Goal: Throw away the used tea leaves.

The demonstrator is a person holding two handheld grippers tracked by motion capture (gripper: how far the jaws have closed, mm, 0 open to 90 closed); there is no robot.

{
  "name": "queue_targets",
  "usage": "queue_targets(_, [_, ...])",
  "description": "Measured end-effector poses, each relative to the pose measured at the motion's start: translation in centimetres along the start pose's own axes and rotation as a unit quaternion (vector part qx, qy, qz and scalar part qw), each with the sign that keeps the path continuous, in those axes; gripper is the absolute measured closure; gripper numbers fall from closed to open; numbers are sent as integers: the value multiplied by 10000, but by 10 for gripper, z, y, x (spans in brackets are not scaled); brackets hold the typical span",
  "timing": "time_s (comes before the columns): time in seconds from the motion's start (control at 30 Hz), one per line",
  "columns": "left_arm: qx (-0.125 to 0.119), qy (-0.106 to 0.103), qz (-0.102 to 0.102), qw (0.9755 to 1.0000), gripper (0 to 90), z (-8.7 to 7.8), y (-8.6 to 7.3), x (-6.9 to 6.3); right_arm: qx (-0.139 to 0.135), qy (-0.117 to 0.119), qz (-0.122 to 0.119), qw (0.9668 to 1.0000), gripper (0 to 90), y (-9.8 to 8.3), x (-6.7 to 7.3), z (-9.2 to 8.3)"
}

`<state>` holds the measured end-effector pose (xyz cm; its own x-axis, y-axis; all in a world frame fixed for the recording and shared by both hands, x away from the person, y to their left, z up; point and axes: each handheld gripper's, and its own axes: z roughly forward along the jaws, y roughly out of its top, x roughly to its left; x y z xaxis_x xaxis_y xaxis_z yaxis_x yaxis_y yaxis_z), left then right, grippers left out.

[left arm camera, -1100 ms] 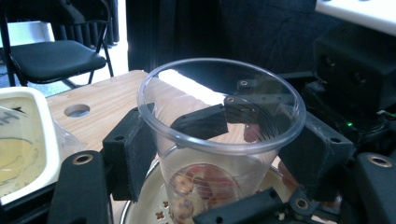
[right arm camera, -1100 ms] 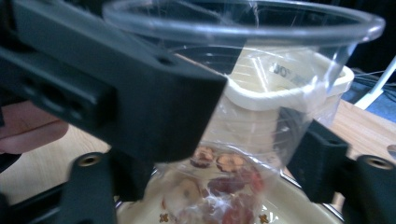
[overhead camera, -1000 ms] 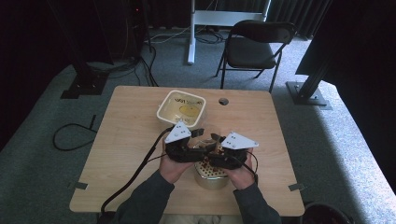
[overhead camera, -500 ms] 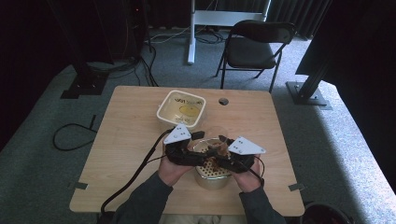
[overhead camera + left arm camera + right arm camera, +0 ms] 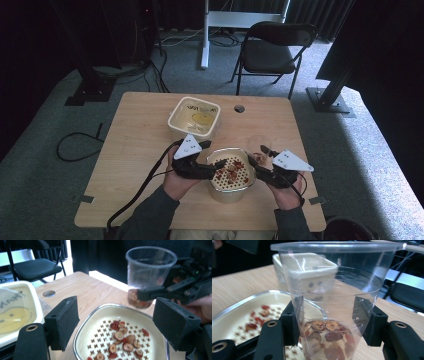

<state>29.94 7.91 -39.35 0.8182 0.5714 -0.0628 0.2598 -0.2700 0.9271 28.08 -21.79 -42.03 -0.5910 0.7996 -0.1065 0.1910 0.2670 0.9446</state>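
A metal strainer bowl with red date slices stands near the table's front edge. My left gripper is at the bowl's left rim. Its jaws have just been opening and now stand open, with nothing gripped. In the left gripper view the left gripper frames the bowl and its slices. My right gripper, just right of the bowl, has just been closing and is shut on an upright clear plastic cup. In the right gripper view the right gripper clamps the cup, which has date slices and a little liquid at the bottom.
A cream square container with yellowish liquid sits behind the bowl, close to the left gripper. A cable hole is in the tabletop at the back. A black folding chair stands beyond the table. The left gripper's cable trails off the front left.
The right hand has carried the cup to the right, from over the bowl to beside it. The left hand has stayed at the bowl's left rim.
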Motion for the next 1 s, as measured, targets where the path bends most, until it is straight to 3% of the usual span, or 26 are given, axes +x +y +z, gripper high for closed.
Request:
queue_targets(0.03, [9,39,-45,10000,216,-1,-3,2,76,-138,-73,9998,421,-3,-4,-6])
queue_targets(0.17, [95,196,-215,9995,218,-9,-18,13,225,-263,-153,9993,412,-8,-12,-12])
queue_targets(0.33, [182,359,-421,9983,220,-16,-35,24,259,-289,-136,9992,402,-18,-14,-9])
queue_targets(0.4, [222,387,-497,9978,221,-18,-41,26,191,-156,-8,9997,396,-27,-13,-5])
queue_targets(0.6, [230,254,-569,9978,229,-15,-43,25,-13,-90,45,9999,392,-34,-9,0])
queue_targets(0.73, [208,155,-600,9979,229,-11,-42,23,-227,-176,41,9996,388,-26,-6,-6])
queue_targets(1.0, [223,186,-590,9978,229,-9,-41,22,-319,107,190,9993,386,-16,1,-7])
